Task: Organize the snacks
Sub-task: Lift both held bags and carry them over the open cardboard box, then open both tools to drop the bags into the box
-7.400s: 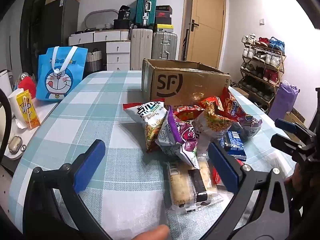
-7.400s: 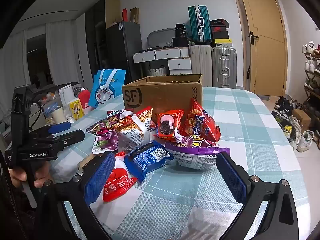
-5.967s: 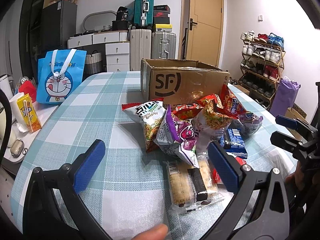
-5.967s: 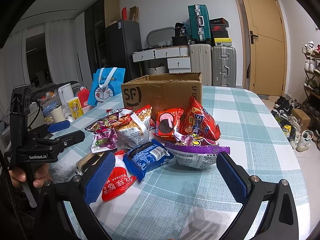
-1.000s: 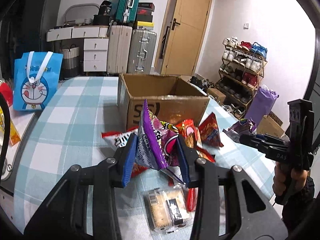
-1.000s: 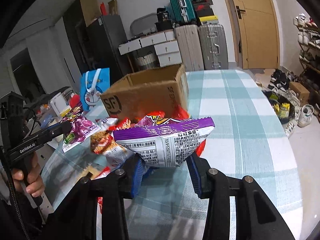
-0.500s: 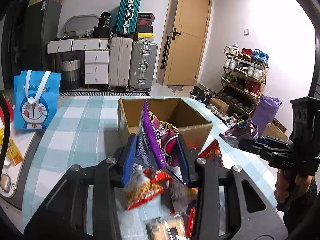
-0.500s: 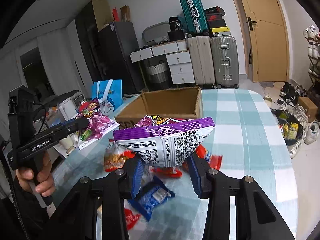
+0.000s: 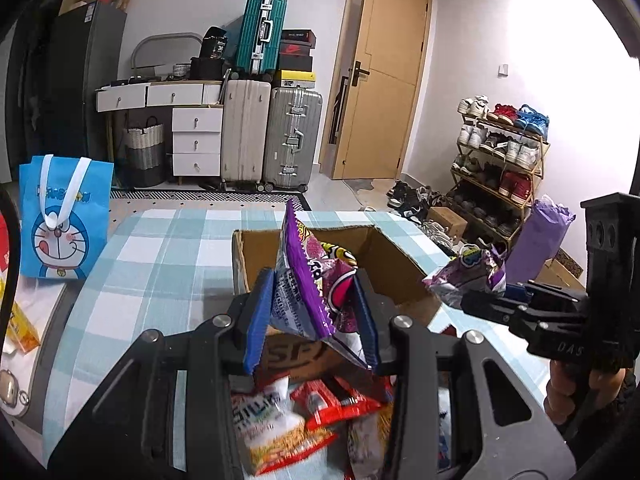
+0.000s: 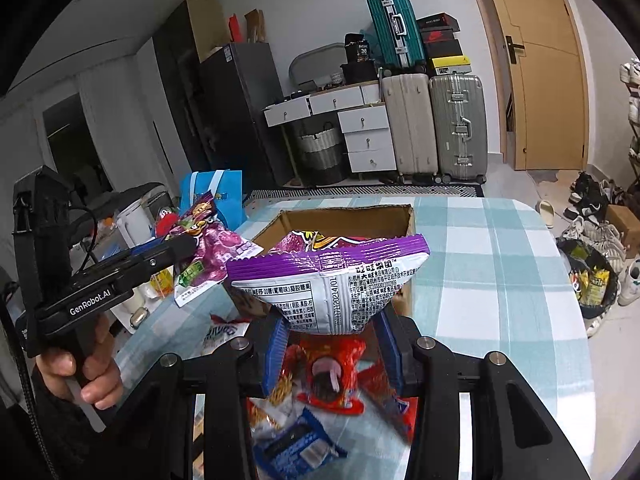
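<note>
Left wrist view: both purple bags have been raised further above the box [image 9: 400,268] since a moment ago. The left gripper [image 9: 316,320] is clamped on one crinkled bag [image 9: 316,280]; the right gripper [image 10: 332,344] on another bag [image 10: 328,280], barcode side facing.

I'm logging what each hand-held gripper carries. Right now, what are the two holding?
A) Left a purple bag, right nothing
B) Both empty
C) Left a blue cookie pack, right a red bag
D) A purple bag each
D: the left hand-held gripper pinches a purple bag, and the right hand-held gripper pinches another purple bag, both raised near the box.
</note>
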Motion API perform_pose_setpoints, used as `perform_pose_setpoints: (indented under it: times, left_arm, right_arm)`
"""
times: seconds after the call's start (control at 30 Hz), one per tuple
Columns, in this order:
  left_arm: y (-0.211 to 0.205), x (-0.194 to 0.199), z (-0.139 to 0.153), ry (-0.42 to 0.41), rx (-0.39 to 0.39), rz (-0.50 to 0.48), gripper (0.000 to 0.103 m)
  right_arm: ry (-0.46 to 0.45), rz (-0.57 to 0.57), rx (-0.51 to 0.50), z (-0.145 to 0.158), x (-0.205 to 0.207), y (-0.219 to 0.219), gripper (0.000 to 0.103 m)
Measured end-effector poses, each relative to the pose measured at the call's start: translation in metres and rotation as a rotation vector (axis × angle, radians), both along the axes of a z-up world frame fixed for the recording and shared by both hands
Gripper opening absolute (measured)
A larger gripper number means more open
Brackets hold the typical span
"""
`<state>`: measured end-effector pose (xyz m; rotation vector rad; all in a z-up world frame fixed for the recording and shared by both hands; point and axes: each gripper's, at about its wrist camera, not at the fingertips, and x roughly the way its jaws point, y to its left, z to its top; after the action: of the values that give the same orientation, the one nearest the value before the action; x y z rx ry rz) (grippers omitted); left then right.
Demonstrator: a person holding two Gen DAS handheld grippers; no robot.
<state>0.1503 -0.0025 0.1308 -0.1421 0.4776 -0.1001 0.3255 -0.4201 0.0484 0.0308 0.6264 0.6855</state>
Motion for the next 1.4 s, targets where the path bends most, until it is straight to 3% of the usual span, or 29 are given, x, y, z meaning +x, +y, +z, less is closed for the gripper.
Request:
perform_pose_setpoints:
  times: [0.6, 0.97, 1.03, 1.07, 1.17, 1.27, 1.33, 1.37, 1.4]
  left_arm:
    - [-0.002, 0.087, -0.036, 0.067, 0.039, 0.015, 0.036]
    - [-0.005, 0.114, -0.062, 0.131, 0.077, 0.031, 0.036]
    - [-0.006, 0.112, -0.061, 0.133, 0.081, 0.029, 0.04]
    - [-0.005, 0.11, -0.06, 0.13, 0.078, 0.03, 0.047]
    - [0.0, 0.098, -0.055, 0.129, 0.071, 0.044, 0.08]
    - [0.007, 0.079, -0.05, 0.108, 0.063, 0.064, 0.085]
    - [0.015, 0.066, -0.049, 0.117, 0.057, 0.075, 0.093]
    - [0.018, 0.061, -0.05, 0.122, 0.057, 0.082, 0.103]
    - [0.021, 0.054, -0.05, 0.117, 0.056, 0.09, 0.102]
  right_arm:
    - [0.028, 0.008, -0.043, -0.015, 0.051, 0.035, 0.041]
    - [0.052, 0.018, -0.075, -0.029, 0.073, 0.048, 0.041]
    - [0.032, 0.015, -0.072, -0.027, 0.07, 0.048, 0.049]
    - [0.018, 0.013, -0.07, -0.026, 0.068, 0.047, 0.051]
    - [-0.019, -0.001, -0.072, -0.02, 0.059, 0.041, 0.059]
    - [-0.048, -0.019, -0.054, -0.013, 0.047, 0.03, 0.076]
    - [-0.052, -0.031, -0.039, -0.01, 0.038, 0.02, 0.1]
    - [-0.047, -0.036, -0.032, -0.01, 0.033, 0.016, 0.103]
    - [-0.043, -0.037, -0.032, -0.01, 0.029, 0.013, 0.102]
